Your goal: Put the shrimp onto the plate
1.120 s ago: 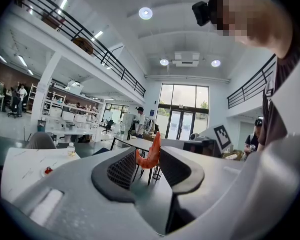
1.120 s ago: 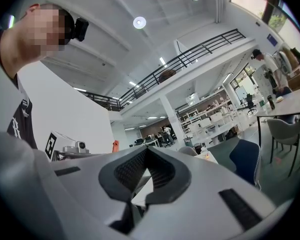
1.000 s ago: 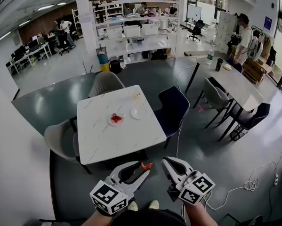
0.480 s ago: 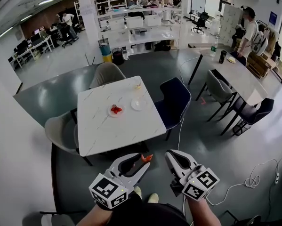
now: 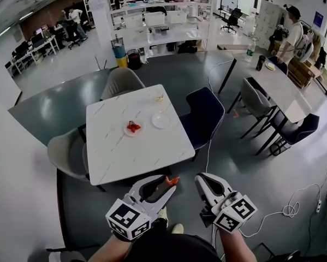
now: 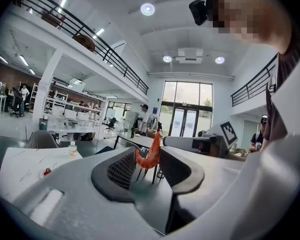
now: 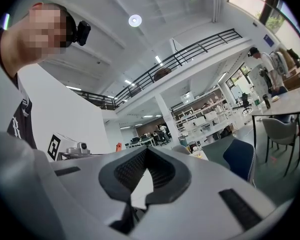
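An orange shrimp [image 5: 171,180] is pinched at the tips of my left gripper [image 5: 167,184], low in the head view, well short of the white marble table [image 5: 114,157]. In the left gripper view the shrimp [image 6: 148,155] stands upright between the dark pads of the left gripper [image 6: 148,165]. On the table sit a small plate holding red shrimp [image 5: 133,127] and an empty white plate [image 5: 160,120] to its right. My right gripper [image 5: 202,180] hangs beside the left with its jaws together and nothing in them; the right gripper [image 7: 147,151] shows its tips touching.
A dark blue chair [image 5: 202,116] stands at the table's right side, beige chairs at its far side [image 5: 119,82] and left side [image 5: 65,154]. A small item [image 5: 159,97] lies near the table's far edge. A second table with chairs [image 5: 272,94] is to the right; cables [image 5: 294,212] lie on the floor.
The head view has shifted a little: the table sits slightly higher and further left in it. Both grippers keep their pose, and the shrimp stays in the left one.
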Action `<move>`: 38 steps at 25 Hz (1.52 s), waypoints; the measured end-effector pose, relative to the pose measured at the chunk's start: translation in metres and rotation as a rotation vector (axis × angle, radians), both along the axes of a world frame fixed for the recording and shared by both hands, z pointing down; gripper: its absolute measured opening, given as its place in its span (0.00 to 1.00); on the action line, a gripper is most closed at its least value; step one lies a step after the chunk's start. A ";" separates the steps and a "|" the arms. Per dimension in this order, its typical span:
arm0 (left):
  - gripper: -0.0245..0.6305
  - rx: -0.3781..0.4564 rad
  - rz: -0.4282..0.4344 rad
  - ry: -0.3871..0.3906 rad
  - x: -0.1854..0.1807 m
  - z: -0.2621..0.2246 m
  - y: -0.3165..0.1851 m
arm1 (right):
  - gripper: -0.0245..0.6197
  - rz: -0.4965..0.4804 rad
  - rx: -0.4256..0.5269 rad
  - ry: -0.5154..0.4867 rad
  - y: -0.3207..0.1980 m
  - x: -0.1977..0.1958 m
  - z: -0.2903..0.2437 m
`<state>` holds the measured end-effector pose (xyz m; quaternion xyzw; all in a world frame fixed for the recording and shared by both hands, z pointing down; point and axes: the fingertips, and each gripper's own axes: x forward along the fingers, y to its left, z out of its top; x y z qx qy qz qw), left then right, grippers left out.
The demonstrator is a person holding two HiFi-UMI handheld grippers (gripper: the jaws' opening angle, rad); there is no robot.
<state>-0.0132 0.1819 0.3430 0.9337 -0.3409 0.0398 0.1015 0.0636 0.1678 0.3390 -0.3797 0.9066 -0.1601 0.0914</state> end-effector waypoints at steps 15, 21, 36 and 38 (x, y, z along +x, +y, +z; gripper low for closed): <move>0.28 0.010 0.068 -0.030 -0.038 0.015 -0.158 | 0.04 0.046 0.013 0.005 -0.148 -0.047 -0.005; 0.28 -0.005 0.097 -0.061 -0.038 0.029 -0.196 | 0.04 0.072 -0.009 0.009 -0.182 -0.047 0.004; 0.28 -0.056 -0.036 -0.166 -0.026 0.078 -0.335 | 0.04 -0.083 -0.055 -0.023 -0.333 -0.034 0.024; 0.28 -0.062 -0.061 -0.184 -0.023 0.086 -0.356 | 0.04 -0.118 -0.067 -0.022 -0.355 -0.030 0.029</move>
